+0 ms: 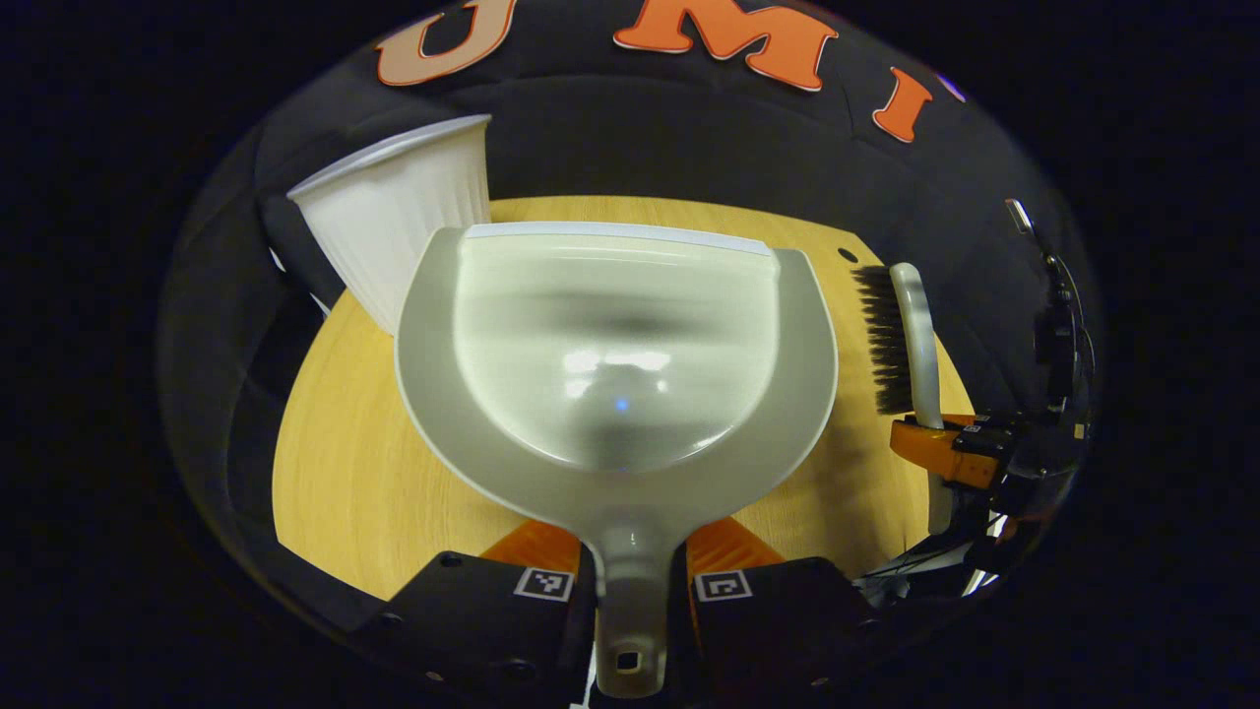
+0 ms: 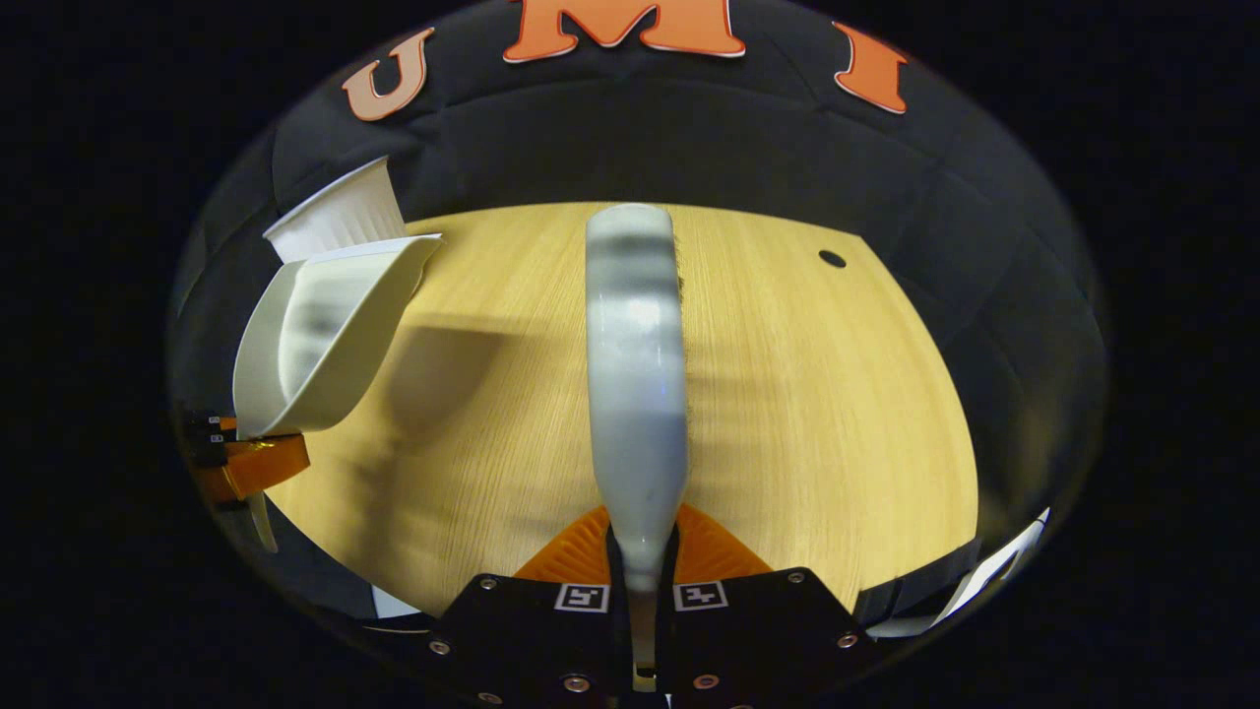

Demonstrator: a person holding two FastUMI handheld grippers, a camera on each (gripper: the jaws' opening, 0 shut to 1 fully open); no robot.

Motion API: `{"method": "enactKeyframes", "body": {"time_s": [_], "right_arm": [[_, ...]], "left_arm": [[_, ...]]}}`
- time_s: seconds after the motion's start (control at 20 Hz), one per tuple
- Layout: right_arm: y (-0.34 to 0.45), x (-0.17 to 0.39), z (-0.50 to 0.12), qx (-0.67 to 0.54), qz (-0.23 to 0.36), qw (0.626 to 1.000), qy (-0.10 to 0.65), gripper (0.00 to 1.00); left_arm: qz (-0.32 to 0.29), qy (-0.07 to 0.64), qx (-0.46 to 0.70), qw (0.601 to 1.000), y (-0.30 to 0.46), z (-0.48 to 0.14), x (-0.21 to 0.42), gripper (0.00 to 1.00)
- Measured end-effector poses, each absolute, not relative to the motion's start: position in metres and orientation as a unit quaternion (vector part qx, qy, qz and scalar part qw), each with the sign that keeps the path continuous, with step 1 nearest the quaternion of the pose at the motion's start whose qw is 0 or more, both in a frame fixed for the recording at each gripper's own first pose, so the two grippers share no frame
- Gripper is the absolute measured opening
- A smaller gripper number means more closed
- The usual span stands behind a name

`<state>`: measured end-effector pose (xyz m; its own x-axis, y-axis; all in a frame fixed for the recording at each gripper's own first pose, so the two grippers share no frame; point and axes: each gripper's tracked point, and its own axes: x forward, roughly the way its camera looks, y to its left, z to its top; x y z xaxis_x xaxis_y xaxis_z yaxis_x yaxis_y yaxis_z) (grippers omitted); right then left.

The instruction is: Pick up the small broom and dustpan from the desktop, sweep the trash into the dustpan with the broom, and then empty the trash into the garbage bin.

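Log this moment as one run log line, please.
left gripper: shut on dustpan handle | right gripper: shut on broom | dustpan: empty | garbage bin: behind dustpan
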<state>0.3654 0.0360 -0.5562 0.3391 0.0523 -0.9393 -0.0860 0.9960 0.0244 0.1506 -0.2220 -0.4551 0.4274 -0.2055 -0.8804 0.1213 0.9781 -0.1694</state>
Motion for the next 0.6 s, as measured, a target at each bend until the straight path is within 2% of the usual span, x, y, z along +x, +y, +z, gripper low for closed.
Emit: {"method": "enactKeyframes", "body": {"time_s": [0.25,0.6], "right_arm": [[0.041,0.342,-0.575,-0.023,0.047,0.782,0.620,0.09],[0.043,0.327,-0.588,-0.010,0.039,0.746,0.665,0.09]], "left_arm": [[-0.092,0.580,-0.040,0.809,-0.243,-0.444,0.144,0.30],[-0.085,0.613,-0.036,0.784,-0.244,-0.441,0.146,0.30]]}}
